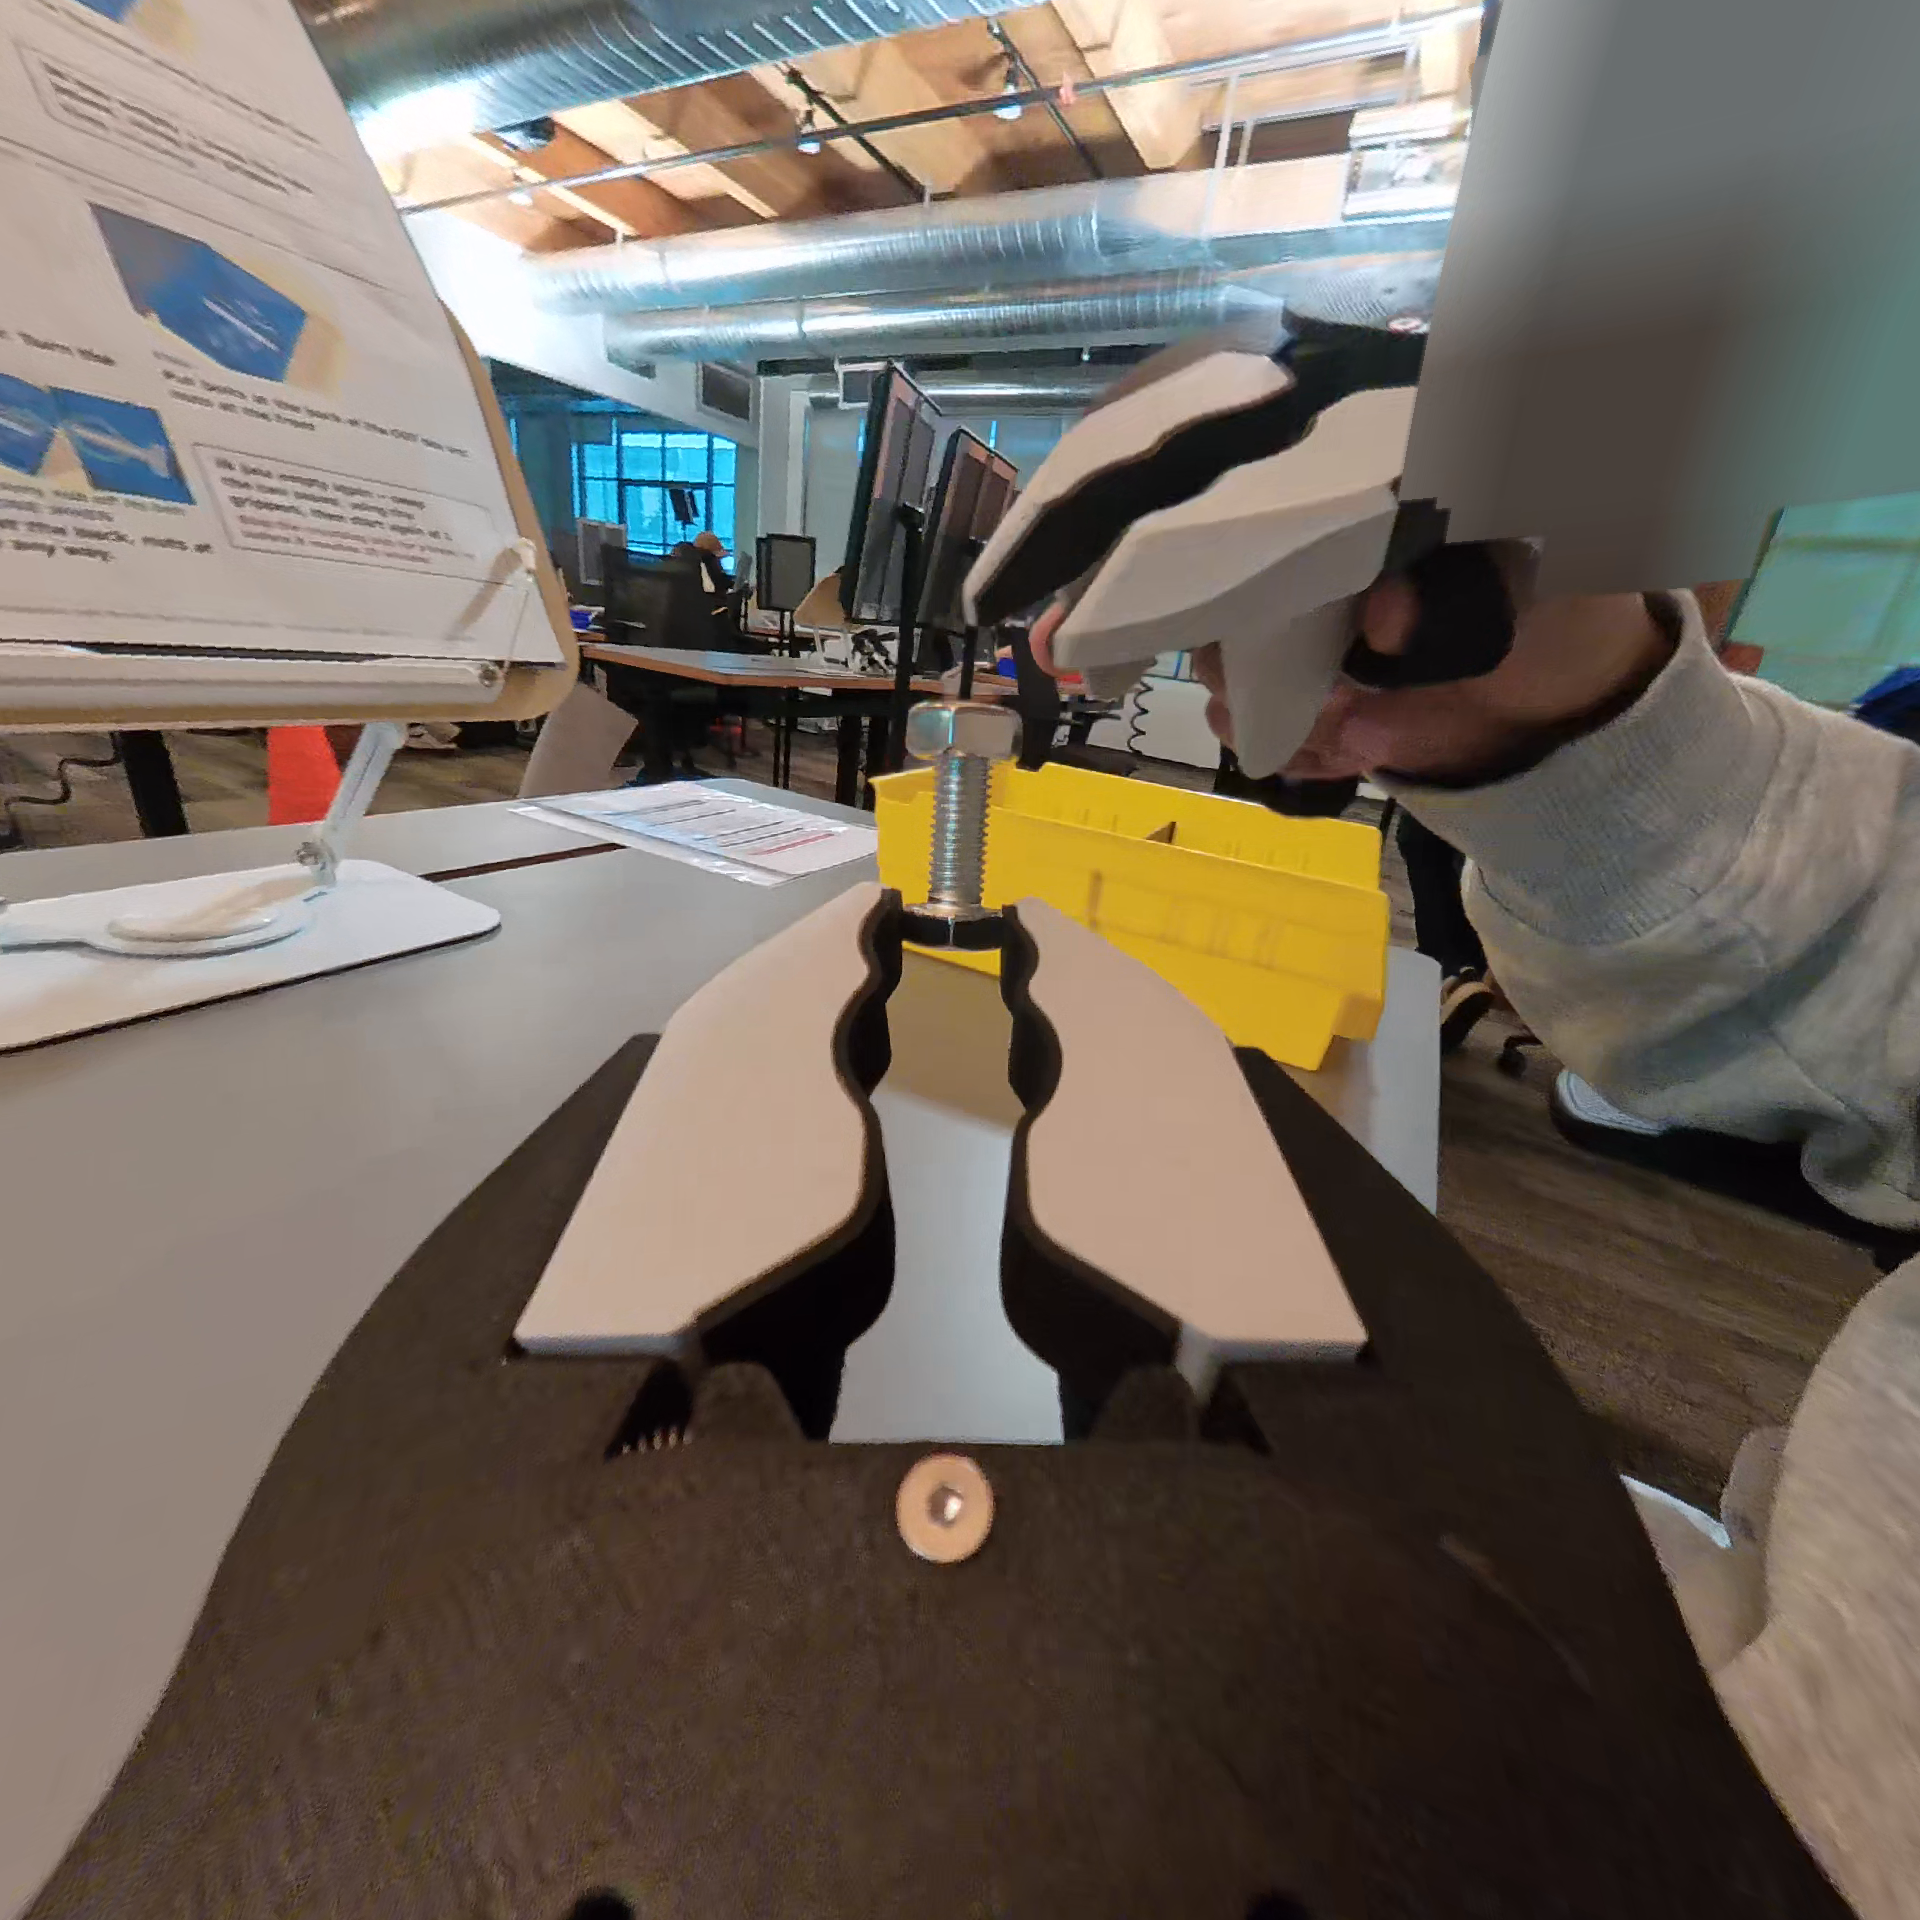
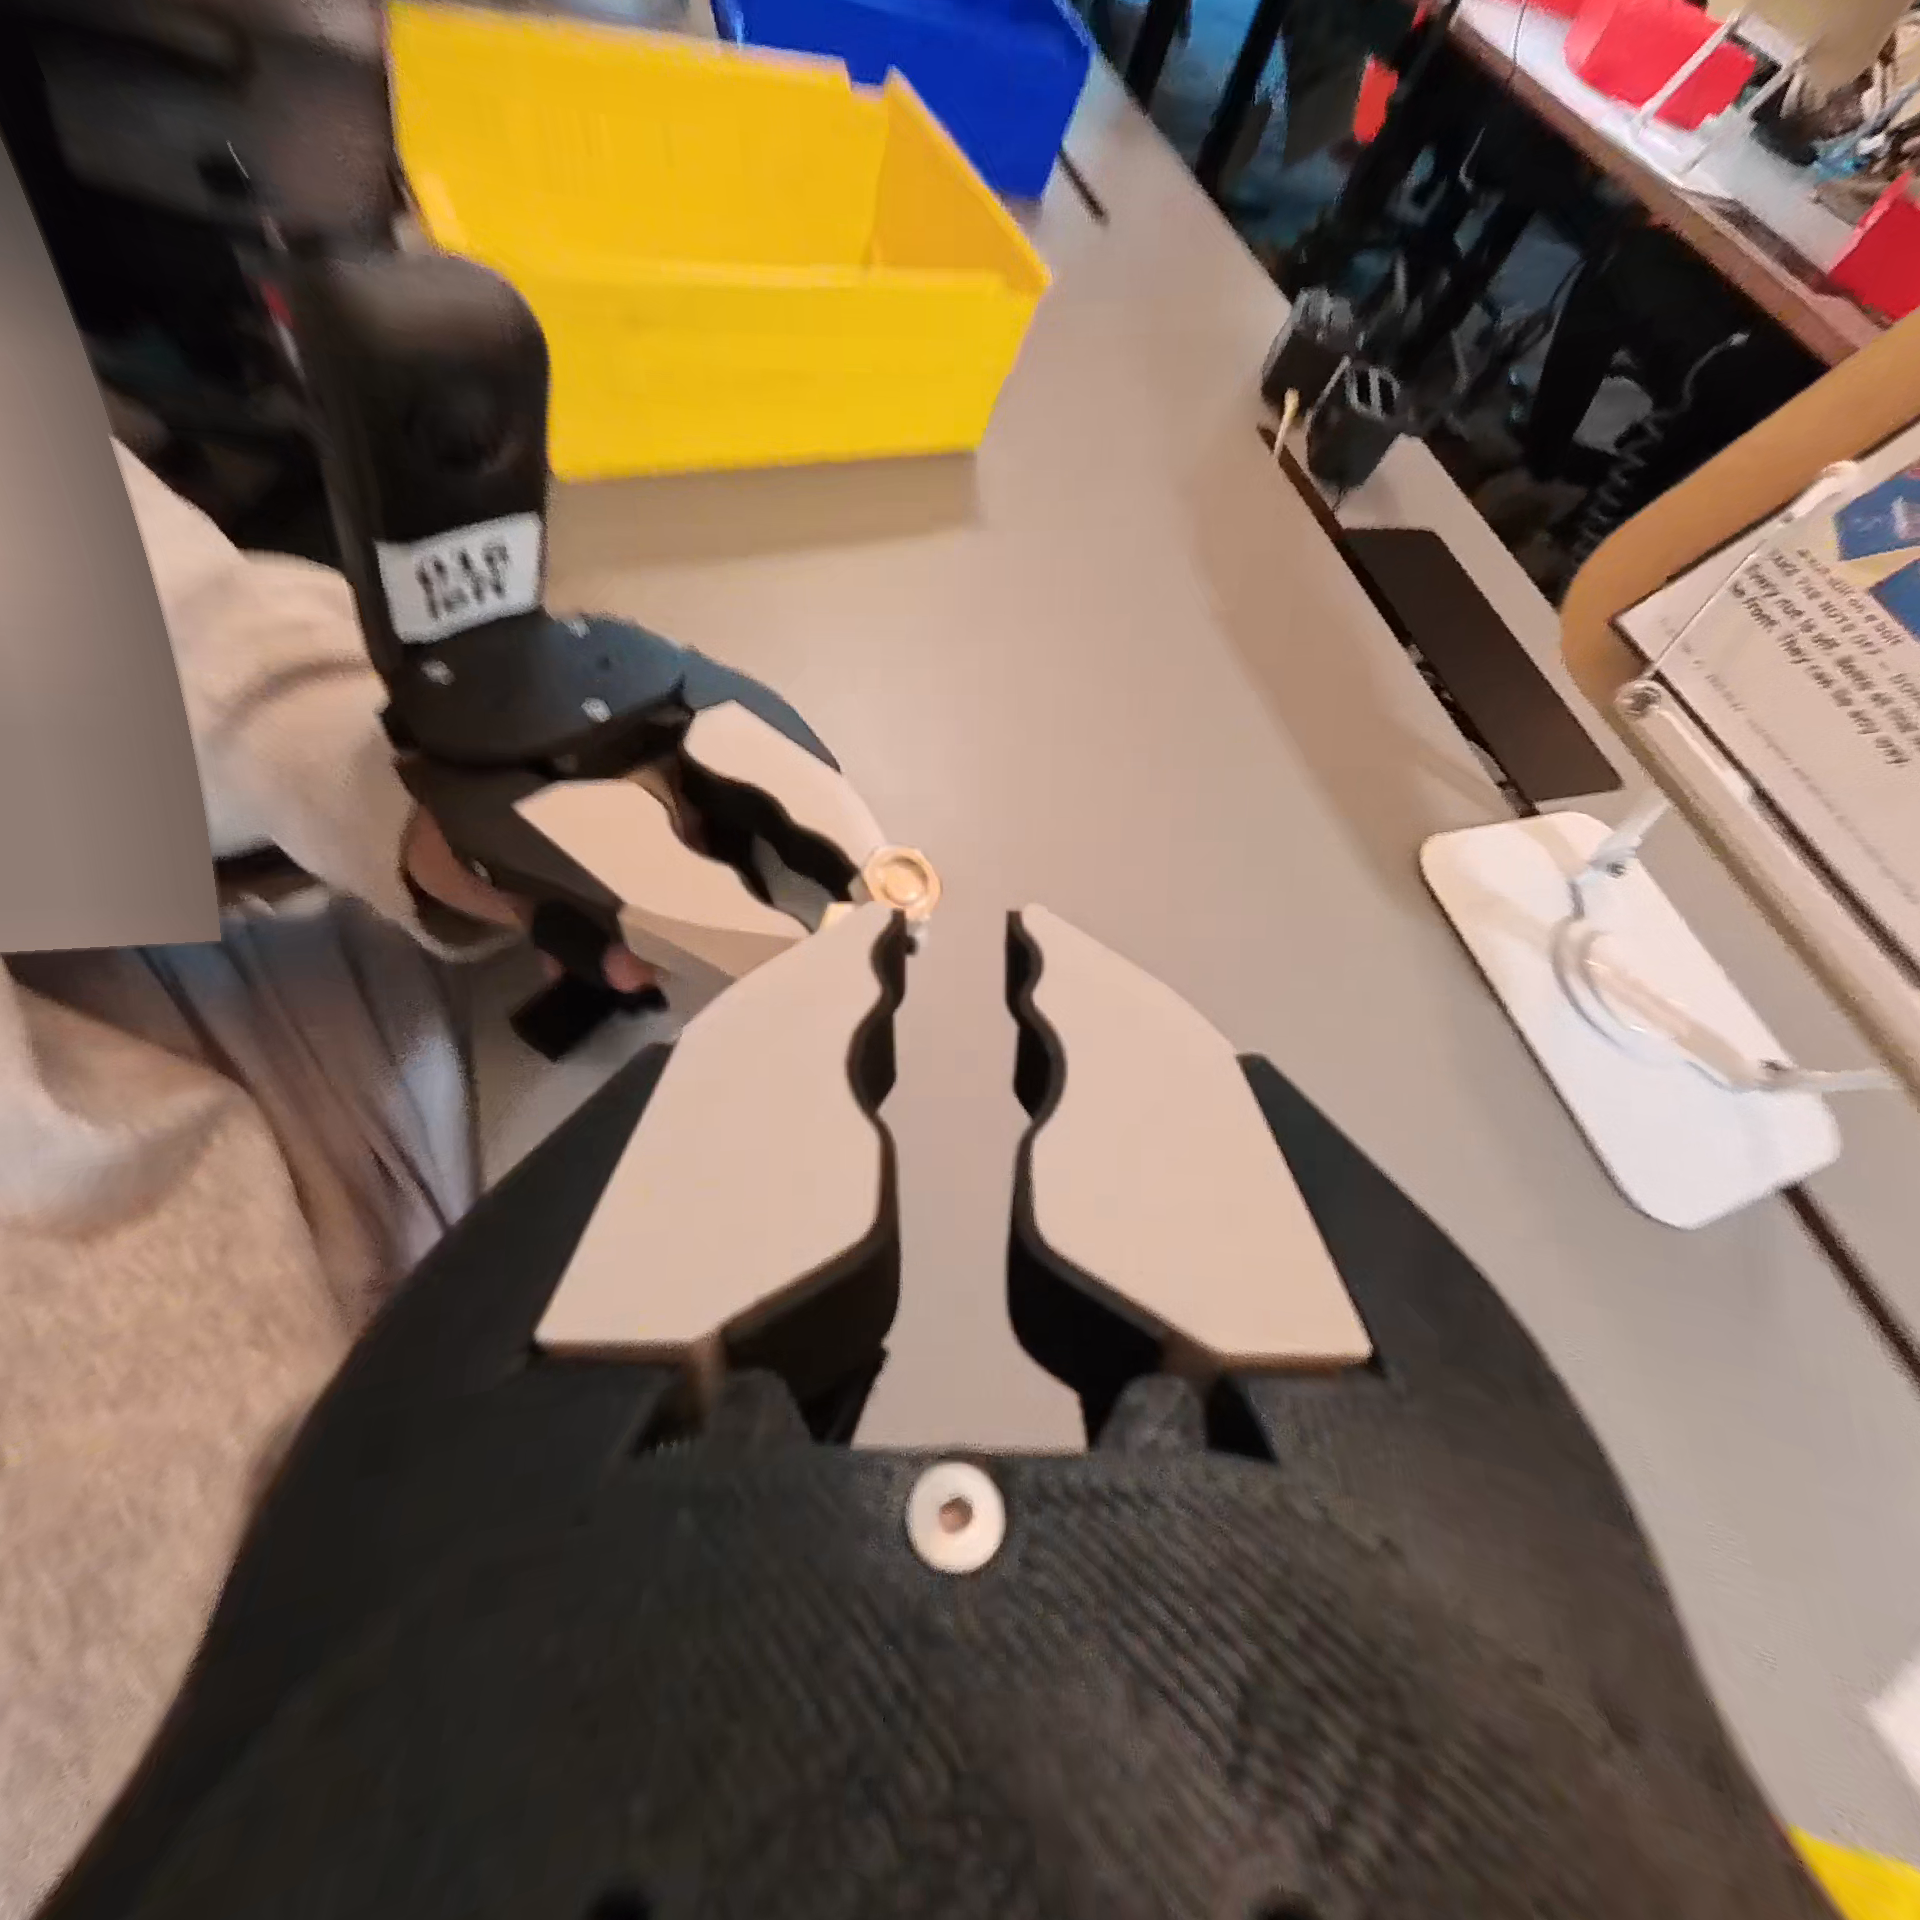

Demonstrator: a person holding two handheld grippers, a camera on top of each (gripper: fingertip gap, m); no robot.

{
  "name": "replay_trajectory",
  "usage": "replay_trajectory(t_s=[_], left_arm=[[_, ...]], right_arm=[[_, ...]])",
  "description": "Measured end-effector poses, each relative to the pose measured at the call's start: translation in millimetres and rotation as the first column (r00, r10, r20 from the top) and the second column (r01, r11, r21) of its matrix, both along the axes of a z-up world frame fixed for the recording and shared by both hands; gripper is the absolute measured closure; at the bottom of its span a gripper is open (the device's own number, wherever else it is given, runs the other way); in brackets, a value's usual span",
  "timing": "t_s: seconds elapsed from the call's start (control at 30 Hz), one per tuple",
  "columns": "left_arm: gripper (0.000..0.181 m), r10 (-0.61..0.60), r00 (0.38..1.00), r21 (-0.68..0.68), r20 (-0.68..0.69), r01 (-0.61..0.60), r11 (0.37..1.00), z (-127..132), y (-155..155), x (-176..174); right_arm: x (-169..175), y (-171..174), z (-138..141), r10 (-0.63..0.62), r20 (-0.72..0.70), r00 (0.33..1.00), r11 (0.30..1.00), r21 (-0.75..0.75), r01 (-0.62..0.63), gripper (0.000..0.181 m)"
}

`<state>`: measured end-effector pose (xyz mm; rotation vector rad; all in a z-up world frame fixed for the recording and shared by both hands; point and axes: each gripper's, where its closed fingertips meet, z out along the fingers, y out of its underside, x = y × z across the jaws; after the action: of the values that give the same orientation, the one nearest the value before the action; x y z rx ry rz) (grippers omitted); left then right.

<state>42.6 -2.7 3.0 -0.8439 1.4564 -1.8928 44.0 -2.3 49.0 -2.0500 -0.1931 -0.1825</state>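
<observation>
My left gripper (image 1: 951,920) is shut on a dark nut (image 1: 951,927) at the lower end of a silver bolt (image 1: 958,821). The bolt stands upright above the fingertips with its hex head on top. My right gripper (image 1: 1023,634) reaches in from the upper right, held by a person's hand, its tips just above the bolt head. In the right wrist view my right gripper (image 2: 954,925) is open and empty. The bolt head (image 2: 902,885) sits just past its left fingertip, held by the left gripper (image 2: 857,888).
A yellow bin (image 1: 1195,914) (image 2: 727,343) stands on the grey table (image 1: 312,1143) behind the grippers, with a blue bin (image 2: 935,62) beyond it. A document stand with printed pages (image 1: 208,364) (image 2: 1766,675) rests on a white base (image 1: 208,935) (image 2: 1621,997). A laminated sheet (image 1: 717,821) lies farther back. Spacing between my two grippers at the tips: around 5 centimeters.
</observation>
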Motion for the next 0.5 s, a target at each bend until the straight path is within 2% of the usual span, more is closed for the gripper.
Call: replay_trajectory(t_s=[0.03,0.13,0.3,0.5], left_arm=[[0.162,0.012,1.0,-0.008,-0.005,-0.012,1.0,0,3,1],[0.162,0.001,1.0,-0.058,-0.008,-0.002,0.998,3,7,1],[0.162,-0.044,0.999,-0.068,0.003,0.044,0.997,5,2,-3],[0.162,-0.07,0.997,-0.073,0.02,0.071,0.995,8,-1,-6]], right_arm=[[-2,2,1,0.014,-0.055,0.998,0.999,0.035,-0.012,0.163],[-10,8,-6,0.07,-0.151,0.986,0.996,0.069,-0.06,0.158],[-12,16,-18,0.093,-0.107,0.99,0.993,0.079,-0.084,0.144],[0,11,-15,0.077,-0.141,0.987,0.993,0.095,-0.064,0.147]])
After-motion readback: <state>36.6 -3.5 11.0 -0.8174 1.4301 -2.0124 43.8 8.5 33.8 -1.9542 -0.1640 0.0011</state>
